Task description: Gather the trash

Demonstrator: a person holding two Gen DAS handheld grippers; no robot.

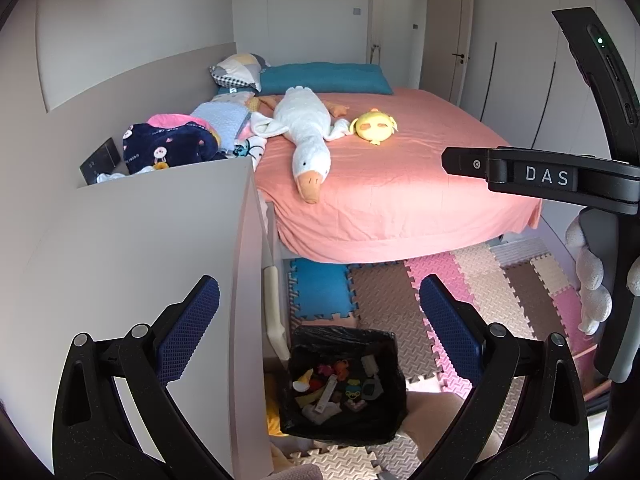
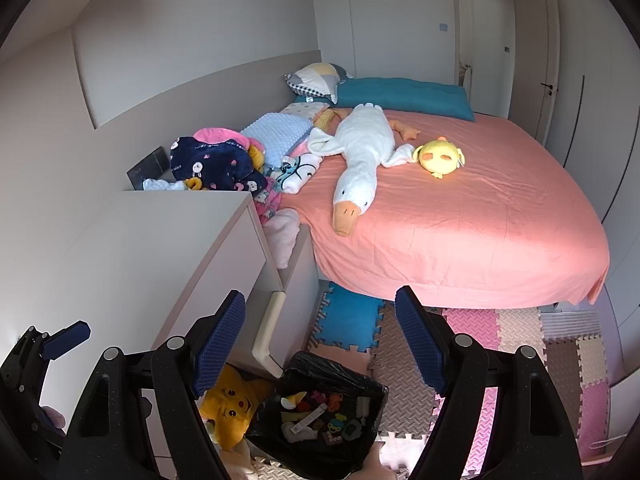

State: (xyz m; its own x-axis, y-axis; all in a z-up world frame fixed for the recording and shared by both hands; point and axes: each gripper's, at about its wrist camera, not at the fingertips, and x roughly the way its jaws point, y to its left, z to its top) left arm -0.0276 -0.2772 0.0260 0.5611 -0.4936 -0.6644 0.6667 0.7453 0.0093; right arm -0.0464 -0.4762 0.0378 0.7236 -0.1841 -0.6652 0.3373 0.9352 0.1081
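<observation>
Bin sits on the floor mats, lined with a bag, small items inside it. Cabinet stands left of the bin, bed behind it. Star plush lies on the floor between cabinet and bin. On the bed: goose plush mid-bed, round chick plush just right of it, clothes pile at left edge, pillows at the far end.
</observation>
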